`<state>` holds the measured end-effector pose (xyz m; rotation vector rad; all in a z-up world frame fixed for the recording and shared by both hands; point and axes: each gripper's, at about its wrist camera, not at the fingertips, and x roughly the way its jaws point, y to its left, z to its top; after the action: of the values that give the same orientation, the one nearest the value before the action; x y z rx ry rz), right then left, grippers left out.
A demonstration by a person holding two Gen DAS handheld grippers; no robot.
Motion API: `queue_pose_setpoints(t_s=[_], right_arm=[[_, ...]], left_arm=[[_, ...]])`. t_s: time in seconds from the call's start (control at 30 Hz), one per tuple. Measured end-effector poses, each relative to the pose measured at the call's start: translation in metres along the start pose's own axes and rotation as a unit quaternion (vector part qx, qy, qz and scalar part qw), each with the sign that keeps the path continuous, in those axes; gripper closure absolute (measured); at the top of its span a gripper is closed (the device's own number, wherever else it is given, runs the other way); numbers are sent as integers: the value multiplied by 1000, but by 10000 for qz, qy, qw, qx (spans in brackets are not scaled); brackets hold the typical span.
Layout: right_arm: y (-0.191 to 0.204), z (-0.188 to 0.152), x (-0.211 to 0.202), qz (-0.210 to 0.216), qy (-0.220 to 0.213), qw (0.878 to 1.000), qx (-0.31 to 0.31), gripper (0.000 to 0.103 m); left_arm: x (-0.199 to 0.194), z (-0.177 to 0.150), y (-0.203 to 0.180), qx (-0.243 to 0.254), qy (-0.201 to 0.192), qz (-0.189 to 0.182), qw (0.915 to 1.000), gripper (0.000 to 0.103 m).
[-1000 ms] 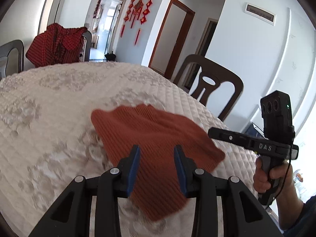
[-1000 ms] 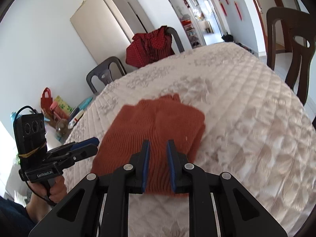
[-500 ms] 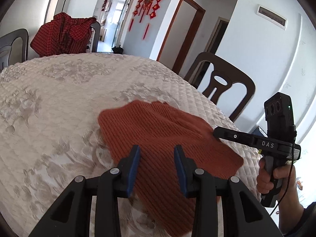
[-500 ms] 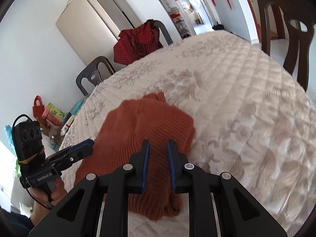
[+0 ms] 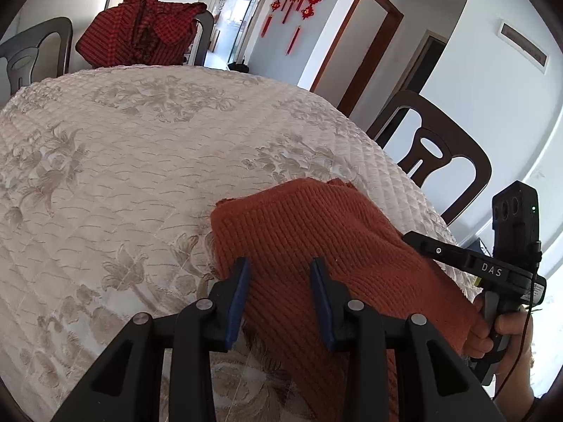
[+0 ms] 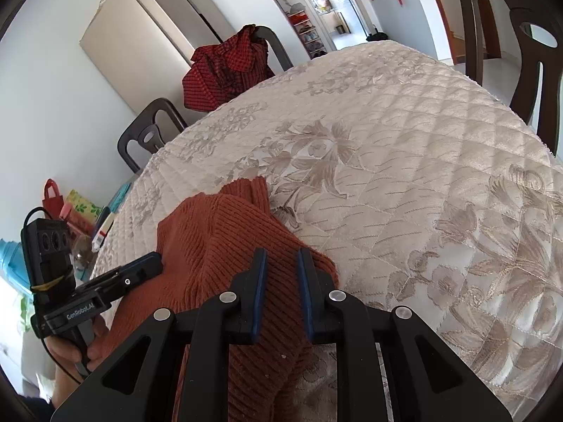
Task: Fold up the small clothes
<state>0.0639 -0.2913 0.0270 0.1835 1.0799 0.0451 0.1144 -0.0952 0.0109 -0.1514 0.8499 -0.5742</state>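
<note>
A rust-orange ribbed knit garment lies folded near the front edge of the quilted table; it also shows in the right wrist view. My left gripper is open, its jaws over the garment's near left part, holding nothing. My right gripper is open with a narrow gap, above the garment's right side. Each gripper shows in the other's view, the right one at the garment's right edge, the left one at its left edge.
A red checked garment hangs over a chair at the far side. A dark wooden chair stands at the table's right. Bags and clutter lie on the floor to the left. A tall cabinet stands behind.
Both grippers have moved nearer and lower over the garment. The garment now sits closer to the table's front edge and looks more bunched. Jaw gaps are unchanged.
</note>
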Motion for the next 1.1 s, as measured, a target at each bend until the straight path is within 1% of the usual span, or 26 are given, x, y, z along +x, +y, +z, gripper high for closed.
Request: queue_pose_setpoints(t_s=[0.07,0.13,0.27,0.4,0.47,0.57,0.7,0.77,0.83,0.87,0.9,0.97,1.1], right_arm=[[4,0,-6,-70,-28,10000,-50,85],[10,-1,-16,-74,-114,9998,-151,85],[24,-12,-41,124,-270,9987,-416,85],[36,-29,-53,94,-209,9969,-750,85],[40,-39,-54,30,-135,9957,-914,85],[39,-50,-49,-106,-10,9945,-1039,85],[38,-47,-50,-77,-41,9956,-931,85],[41,-44,-53,-130,-82,9949,-994,85],[41,-41,-56,-142,-138,9950,-975,79],[40,-40,-56,-118,-157,9954,-937,68],[38,-38,-57,-69,-188,9961,-855,61],[33,-35,-57,-12,-236,9970,-731,58],[25,-30,-51,-36,-191,9981,-584,58]], left_arm=[[-11,-2,-6,109,-86,79,9999,65],[-21,-6,-11,155,-134,64,9998,65],[-37,-17,-21,275,-170,190,9993,65],[-50,-30,-31,412,-223,337,9983,65],[-52,-37,-35,510,-245,461,9973,65],[-49,-42,-35,537,-251,544,9968,64],[-52,-39,-36,522,-255,602,9965,63],[-53,-38,-36,524,-253,606,9965,63],[-53,-39,-35,489,-252,603,9967,61],[-53,-38,-34,450,-256,594,9969,60],[-52,-38,-34,428,-258,583,9970,60],[-52,-36,-32,395,-263,571,9972,58],[-50,-32,-29,335,-278,537,9976,53]])
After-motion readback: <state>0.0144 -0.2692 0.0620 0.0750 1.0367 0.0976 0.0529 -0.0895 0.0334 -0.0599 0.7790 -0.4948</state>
